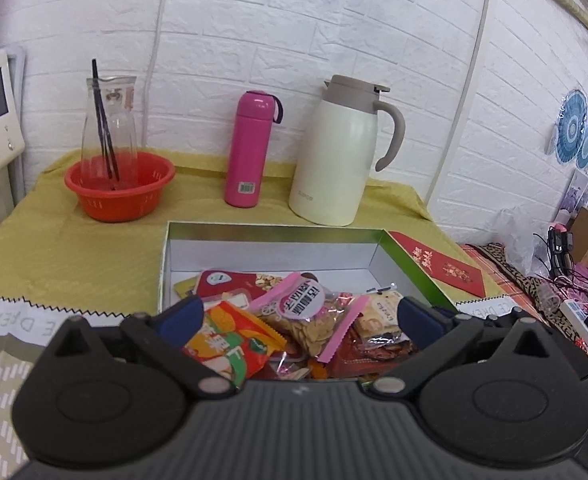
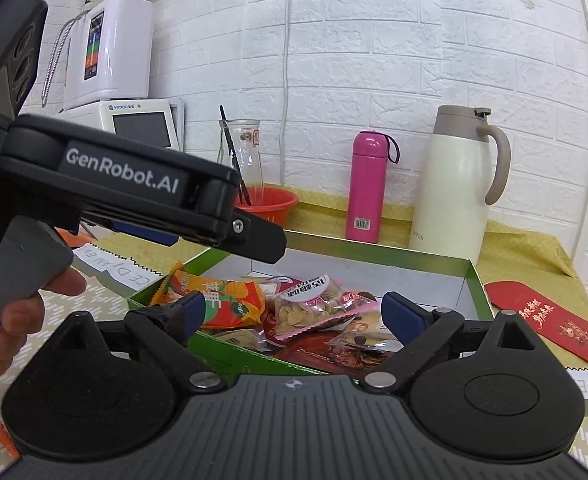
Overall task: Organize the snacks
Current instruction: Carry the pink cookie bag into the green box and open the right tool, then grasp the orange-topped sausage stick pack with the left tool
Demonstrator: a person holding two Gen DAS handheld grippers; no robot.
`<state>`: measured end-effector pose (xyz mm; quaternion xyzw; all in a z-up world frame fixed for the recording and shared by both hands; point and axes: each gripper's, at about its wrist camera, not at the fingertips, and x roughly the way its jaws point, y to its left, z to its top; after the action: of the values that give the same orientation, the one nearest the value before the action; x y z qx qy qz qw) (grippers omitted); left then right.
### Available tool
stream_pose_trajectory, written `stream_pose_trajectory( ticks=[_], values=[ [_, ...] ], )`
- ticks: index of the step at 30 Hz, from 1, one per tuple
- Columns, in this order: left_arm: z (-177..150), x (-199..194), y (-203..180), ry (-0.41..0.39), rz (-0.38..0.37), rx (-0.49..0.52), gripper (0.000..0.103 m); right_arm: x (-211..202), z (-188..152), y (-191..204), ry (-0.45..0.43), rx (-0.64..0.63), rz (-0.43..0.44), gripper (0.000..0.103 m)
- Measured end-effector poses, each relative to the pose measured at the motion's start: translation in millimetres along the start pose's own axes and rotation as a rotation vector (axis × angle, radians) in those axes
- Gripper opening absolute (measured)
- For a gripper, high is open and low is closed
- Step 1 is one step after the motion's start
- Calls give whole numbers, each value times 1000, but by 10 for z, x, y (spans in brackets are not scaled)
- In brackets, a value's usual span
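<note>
Left wrist view looks down along the left gripper [image 1: 300, 312], whose blue-padded jaws stand wide apart with nothing pinched between them, over an open box [image 1: 410, 258] — a shallow cardboard tray with a green outside and a plain white lining. The snacks [image 1: 294, 320] already lie inside it, heaped at the near end while the far half is bare: an orange crinkle-edged foil packet [image 1: 230, 340], a clear bag of pale chips [image 1: 314, 322] with pink zig-zag seals, and a red pouch [image 1: 230, 284] behind them. From the right wrist view the right gripper [image 2: 292, 312] is likewise spread open and empty, aimed at the same pile from the box's near corner, with the left tool's black body and the hand [image 2: 2, 320] holding it on the left of the frame. I judge this a pause between placements: everything visible is boxed, and both claws are free. The next move probably calls either for fetching another packet from outside the frames or for spreading the heap toward the empty end; the slick, puffy wrappers would want a pinch on a sealed edge rather than the belly. Behind stand a smooth pink flask [image 1: 250, 148], a cream jug [image 1: 340, 152] and an orange plastic basket [image 1: 120, 184] holding a glass carafe [image 1: 108, 128] — all on a yellow woven cloth [image 1: 74, 248].
</note>
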<state>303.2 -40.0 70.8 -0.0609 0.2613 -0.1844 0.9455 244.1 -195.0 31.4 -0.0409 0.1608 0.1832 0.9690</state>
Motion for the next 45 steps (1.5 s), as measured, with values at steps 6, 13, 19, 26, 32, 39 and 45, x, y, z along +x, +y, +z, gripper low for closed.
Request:
stream_pose_trajectory(
  ticks=[6,13,19,26,32,39,45],
  values=[
    [-28,-219,-79,-7,2,4,103,-185,3,84,-6,-20,3,103],
    [-140,-611,-192,-16,9,23,103,-488,-23,182,-1,-29,10,103],
    [-446,-993,-61,16,48,-5,103,-814,-215,249,57,-36,12,103],
    [-980,-1296,400,90,59,-86,103,-977,-492,418,174,31,95,103],
    [-1212,-1339,724,143,39,-189,102,-823,-652,878,250,32,221,103],
    [-1196,-1179,844,202,-13,-211,79,-458,-592,1477,315,81,252,103],
    [-1180,-1000,972,255,-16,-240,79,-238,-576,1785,318,69,168,103]
  ],
)
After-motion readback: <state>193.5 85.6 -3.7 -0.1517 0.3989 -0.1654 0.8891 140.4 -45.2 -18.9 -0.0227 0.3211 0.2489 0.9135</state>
